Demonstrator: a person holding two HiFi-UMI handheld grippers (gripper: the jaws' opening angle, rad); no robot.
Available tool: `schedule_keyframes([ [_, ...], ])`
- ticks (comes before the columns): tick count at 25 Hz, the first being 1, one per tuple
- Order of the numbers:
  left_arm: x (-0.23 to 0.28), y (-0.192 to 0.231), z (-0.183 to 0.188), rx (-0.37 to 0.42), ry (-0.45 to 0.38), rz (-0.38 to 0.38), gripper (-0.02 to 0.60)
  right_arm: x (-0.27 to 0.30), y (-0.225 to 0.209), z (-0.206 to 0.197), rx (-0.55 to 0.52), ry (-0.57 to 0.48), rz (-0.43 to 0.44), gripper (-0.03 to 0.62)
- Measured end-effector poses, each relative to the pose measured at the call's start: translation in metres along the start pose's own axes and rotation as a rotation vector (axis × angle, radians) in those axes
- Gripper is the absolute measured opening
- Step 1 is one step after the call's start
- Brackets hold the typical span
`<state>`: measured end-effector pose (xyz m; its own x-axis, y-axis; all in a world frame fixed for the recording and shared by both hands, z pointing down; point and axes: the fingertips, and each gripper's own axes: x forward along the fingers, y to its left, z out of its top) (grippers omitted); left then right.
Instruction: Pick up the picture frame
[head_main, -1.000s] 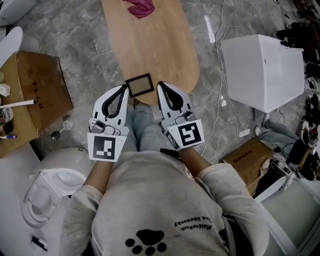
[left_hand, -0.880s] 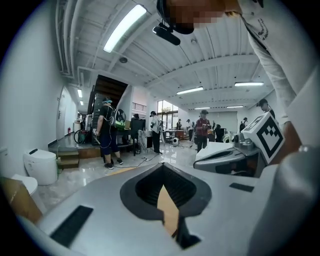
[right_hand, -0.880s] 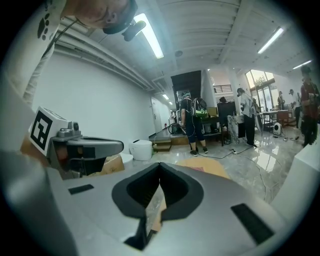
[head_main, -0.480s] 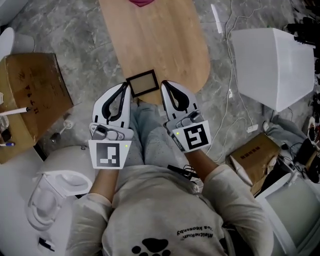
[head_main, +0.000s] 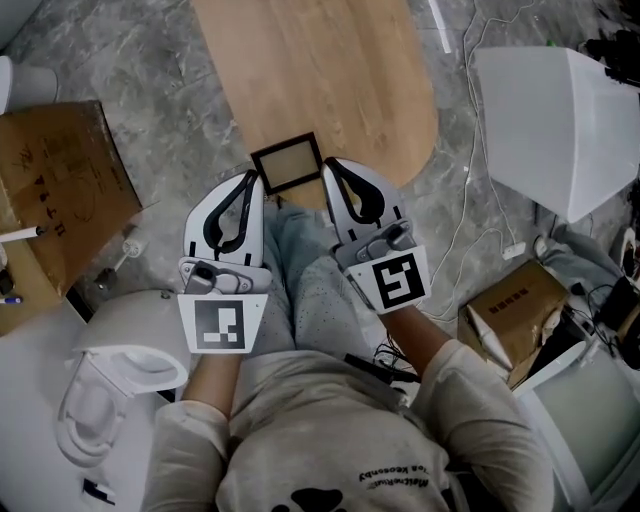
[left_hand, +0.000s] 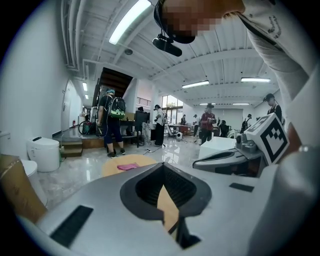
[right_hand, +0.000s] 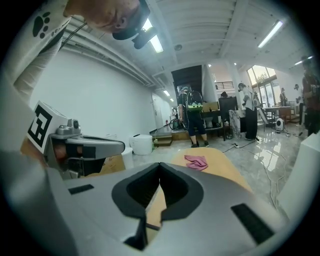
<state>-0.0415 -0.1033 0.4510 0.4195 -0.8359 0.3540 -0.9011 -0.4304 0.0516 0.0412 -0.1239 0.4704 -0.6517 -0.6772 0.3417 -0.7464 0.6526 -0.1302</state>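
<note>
1. Head view shows the picture frame (head_main: 287, 163) lying flat on the near end of the wooden table (head_main: 330, 70), close to its rounded edge and between the tips of our two tools.
2. Our left gripper (head_main: 254, 182) sits just beside the frame's left side and our right gripper (head_main: 331, 170) just beside its right side. We cannot tell whether either tip touches it.
3. Both gripper views show the jaws pressed together with nothing between them, so both tools are closed and empty.
4. The frame's face points up. It is a little wider than deep, and its long axis runs left to right across the picture, turned slightly so the right end lies farther from us.
5. We judge the step in hand to be the approach. We should part one tool's jaws before going nearer, since closed tips could only push the frame along the wood.
6. A flat frame offers little to pinch from above. We would come in low at one short side, slip a jaw under the border and close on the border, not the centre panel.
7. The other tool can steady the opposite side against sliding.
</note>
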Motion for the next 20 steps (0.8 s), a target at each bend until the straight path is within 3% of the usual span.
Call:
schedule_keyframes([
  [10,0.011,-0.004,-0.049,-0.025,0.022,-0.004,0.008,0.011,-0.005,-0.037,0.001,0.000,-0.009,0.009],
  [20,0.023,-0.003,-0.071,-0.036,0.034,0.012,0.008,0.015,-0.013,-0.062,-0.009,0.025,-0.005,0.009],
])
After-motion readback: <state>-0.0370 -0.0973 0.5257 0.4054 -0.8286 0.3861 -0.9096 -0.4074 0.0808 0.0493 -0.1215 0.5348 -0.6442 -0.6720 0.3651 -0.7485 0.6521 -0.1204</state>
